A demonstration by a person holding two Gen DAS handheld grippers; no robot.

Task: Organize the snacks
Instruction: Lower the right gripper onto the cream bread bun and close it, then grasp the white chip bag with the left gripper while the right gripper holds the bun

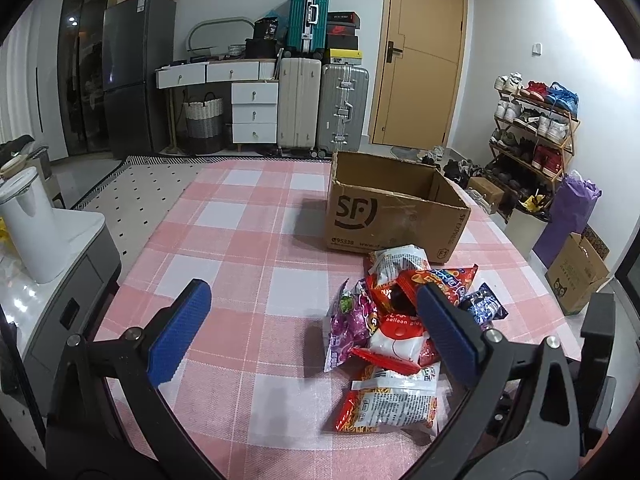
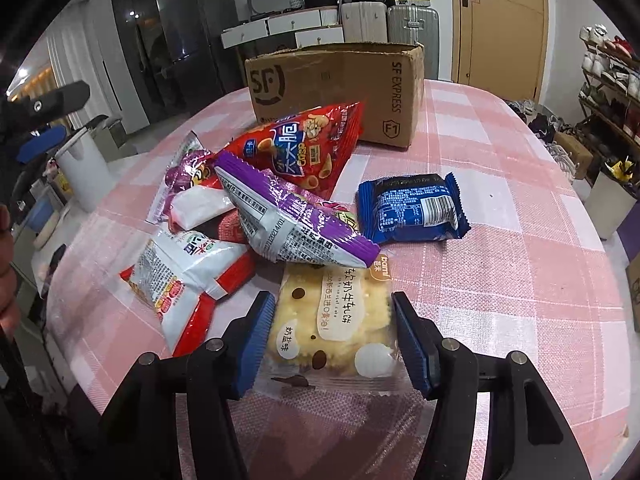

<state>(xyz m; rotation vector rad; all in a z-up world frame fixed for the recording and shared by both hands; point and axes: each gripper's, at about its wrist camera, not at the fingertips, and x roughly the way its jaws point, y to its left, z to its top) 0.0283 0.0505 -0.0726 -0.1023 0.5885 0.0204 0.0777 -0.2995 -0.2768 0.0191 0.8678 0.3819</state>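
Note:
A pile of snack packets point(image 1: 396, 328) lies on the pink checked tablecloth point(image 1: 240, 232), in front of an open SF cardboard box point(image 1: 392, 212). My left gripper point(image 1: 312, 320) is open and empty, above the table left of the pile. In the right wrist view my right gripper point(image 2: 330, 340) is open, with its fingers either side of a yellow biscuit packet point(image 2: 336, 320) that lies on the cloth. Beyond it lie a purple packet point(image 2: 296, 216), a red crisp bag point(image 2: 304, 144), a blue packet point(image 2: 412, 208) and a white-and-red packet point(image 2: 188, 272). The box point(image 2: 340, 92) stands behind.
A white kettle point(image 1: 28, 224) stands on a grey cabinet point(image 1: 68, 280) at the left. Suitcases point(image 1: 320, 108), drawers and a fridge line the far wall. A shoe rack point(image 1: 532, 128) and boxes stand to the right of the table.

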